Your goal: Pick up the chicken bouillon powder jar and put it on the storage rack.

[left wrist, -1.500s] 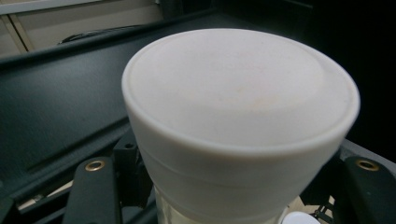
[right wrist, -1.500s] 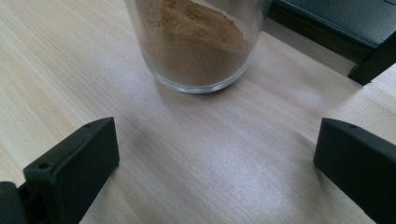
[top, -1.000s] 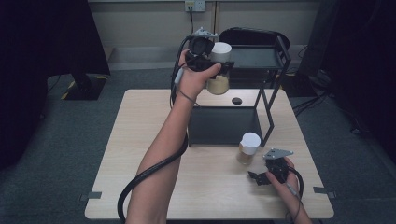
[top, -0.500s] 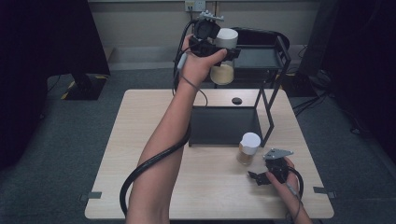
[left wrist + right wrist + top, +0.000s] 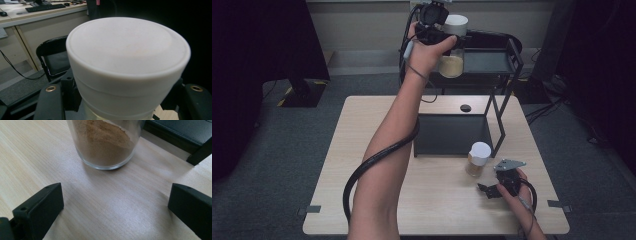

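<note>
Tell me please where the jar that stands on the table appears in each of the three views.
High view: the standing jar, white lid, brown powder, is right of centre on the table, in front of the black rack, just beyond the right gripper.
Left gripper view: not this jar; the white lid there belongs to the lifted jar.
Right gripper view: its glass base is at top centre, beyond the open jaws.
Shared landmark: the black rack.

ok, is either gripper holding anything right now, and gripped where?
The left gripper holds a white-lidded jar of tan powder, clamped just under the lid. The right gripper is open and holds nothing; a second jar stands just ahead of it.
</note>
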`<state>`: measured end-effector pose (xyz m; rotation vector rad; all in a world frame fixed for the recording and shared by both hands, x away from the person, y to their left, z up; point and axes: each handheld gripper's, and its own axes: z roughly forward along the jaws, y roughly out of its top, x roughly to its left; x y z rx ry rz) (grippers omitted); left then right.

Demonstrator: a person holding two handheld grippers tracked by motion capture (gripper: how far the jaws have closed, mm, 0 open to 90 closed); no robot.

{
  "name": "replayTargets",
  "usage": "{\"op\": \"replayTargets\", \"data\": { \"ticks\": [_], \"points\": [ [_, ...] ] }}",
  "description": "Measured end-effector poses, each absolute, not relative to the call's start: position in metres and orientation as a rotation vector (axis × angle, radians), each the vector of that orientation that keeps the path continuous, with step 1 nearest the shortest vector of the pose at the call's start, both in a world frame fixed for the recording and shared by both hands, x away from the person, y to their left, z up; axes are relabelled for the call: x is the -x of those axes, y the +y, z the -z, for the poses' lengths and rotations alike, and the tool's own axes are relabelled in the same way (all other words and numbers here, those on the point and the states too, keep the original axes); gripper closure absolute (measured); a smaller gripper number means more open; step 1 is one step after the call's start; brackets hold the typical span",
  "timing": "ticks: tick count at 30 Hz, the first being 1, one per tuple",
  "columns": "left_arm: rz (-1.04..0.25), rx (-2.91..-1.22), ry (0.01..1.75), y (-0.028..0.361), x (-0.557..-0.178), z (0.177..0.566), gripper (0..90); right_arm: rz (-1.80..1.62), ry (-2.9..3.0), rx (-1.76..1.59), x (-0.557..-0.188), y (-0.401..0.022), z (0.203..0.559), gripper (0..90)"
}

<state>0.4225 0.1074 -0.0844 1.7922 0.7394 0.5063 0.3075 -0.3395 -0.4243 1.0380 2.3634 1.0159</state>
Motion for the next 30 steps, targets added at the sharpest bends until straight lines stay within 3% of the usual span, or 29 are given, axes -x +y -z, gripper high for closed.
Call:
{"op": "replayTargets", "data": {
  "ticks": [15,30],
  "points": [
    [-0.560,-1.772,0.801,0.100,-0.456,0.092,34.9,-1.017,2.363,-1.035,-0.308,-0.340,0.424,0.0],
    [-0.605,-1.790,0.799,0.091,-0.458,0.105,34.8,-1.016,2.364,-1.037,-0.308,-0.340,0.424,0.0]
  ]
}}
